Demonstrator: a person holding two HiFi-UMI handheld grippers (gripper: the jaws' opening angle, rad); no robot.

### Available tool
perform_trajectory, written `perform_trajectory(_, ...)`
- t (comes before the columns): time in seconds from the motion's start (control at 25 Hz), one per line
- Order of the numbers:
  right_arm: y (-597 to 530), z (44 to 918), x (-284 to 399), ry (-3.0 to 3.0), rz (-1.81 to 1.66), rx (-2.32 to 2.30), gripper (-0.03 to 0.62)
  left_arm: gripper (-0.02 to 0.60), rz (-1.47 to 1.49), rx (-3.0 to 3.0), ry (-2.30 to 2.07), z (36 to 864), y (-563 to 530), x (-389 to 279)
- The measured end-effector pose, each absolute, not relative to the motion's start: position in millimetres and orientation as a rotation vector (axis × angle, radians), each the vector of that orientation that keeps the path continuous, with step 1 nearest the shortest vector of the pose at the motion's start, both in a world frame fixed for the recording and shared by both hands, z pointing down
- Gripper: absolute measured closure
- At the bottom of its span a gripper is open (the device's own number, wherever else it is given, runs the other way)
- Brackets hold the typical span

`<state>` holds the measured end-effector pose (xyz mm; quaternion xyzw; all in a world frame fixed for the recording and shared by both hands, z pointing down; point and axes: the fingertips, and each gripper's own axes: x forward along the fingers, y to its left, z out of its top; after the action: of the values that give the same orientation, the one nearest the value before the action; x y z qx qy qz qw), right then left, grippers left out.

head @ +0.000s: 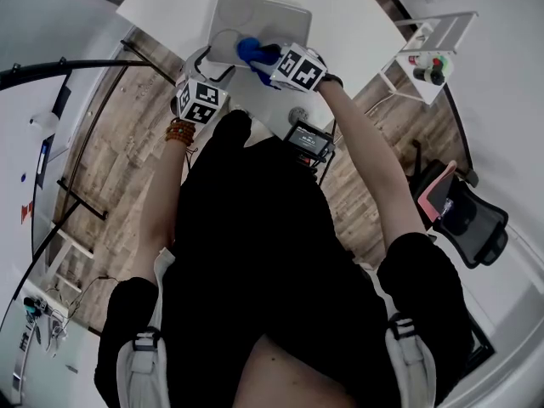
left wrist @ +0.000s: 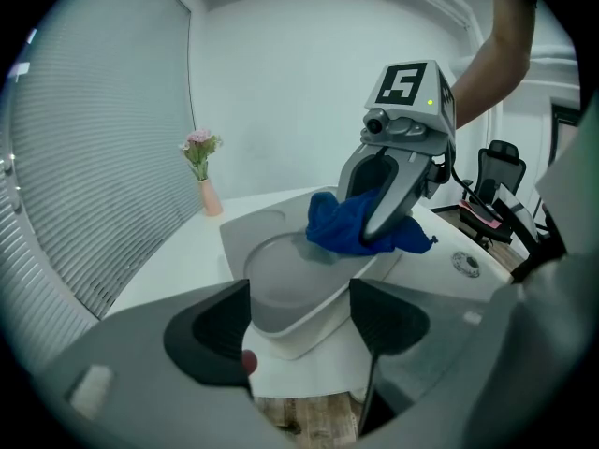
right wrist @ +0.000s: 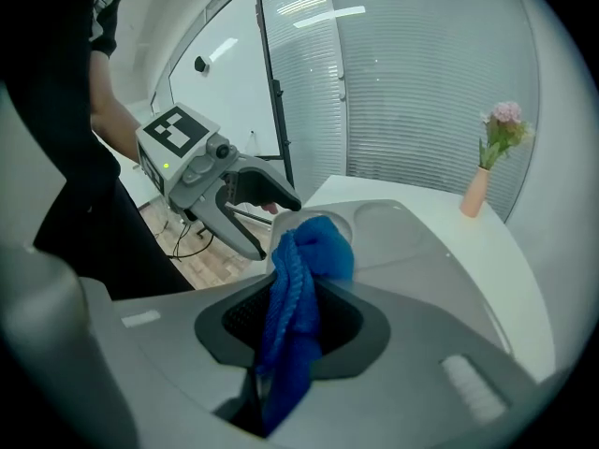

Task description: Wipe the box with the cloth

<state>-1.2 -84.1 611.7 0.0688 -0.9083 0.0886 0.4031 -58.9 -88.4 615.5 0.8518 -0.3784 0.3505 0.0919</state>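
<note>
**A:** Blue cloth (right wrist: pixel 304 279) is pinched tight in the right gripper (right wrist: pixel 290 335), jaws closed on a fold, and the bunched end is pushed out ahead onto the grey box (right wrist: pixel 402 227).

**B:** And where's the box?

**A:** On the white table (left wrist: pixel 178 260), close to the near edge. The left gripper (left wrist: pixel 299 330) has the box's near corner between its jaws. Both pads look to be against the wall, so I read it as clamped there, an anchor.

**B:** So the wipe is on, by the look of it. What makes a good stroke here?

**A:** Press the wad flat, not just its tip. Drag it in long overlapping passes across the top and down into the round recess. The left has to hold firm, because the box looks light and would likely slide on that smooth table.

**B:** Any risk?

**A:** A tail of cloth trails back between the right jaws. I'd guess it could snag on the rim.

**B:** Poses?

**A:** Head view shows both arms reaching forward. The right arm (head: pixel 374 168) is stretched long, gripper angled down at the box's near rim. The left forearm (head: pixel 166 194) is tucked closer in, its gripper low at the corner and pointing across at the other one.
</note>
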Motion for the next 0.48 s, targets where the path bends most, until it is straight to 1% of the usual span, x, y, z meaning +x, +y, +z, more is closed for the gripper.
perform_trajectory(0.36,-60.9,611.8,-4.7,-2.291,0.287,0.037,0.480,0.153,1.042,2.546,-1.120,616.2,-89.3,-58.4)
perform_trajectory(0.48,-35.3,608.0,-2.8,-2.246,0.377,-0.194,0.476,0.155,1.043,2.549,-1.115,614.9,-87.3,-57.5)
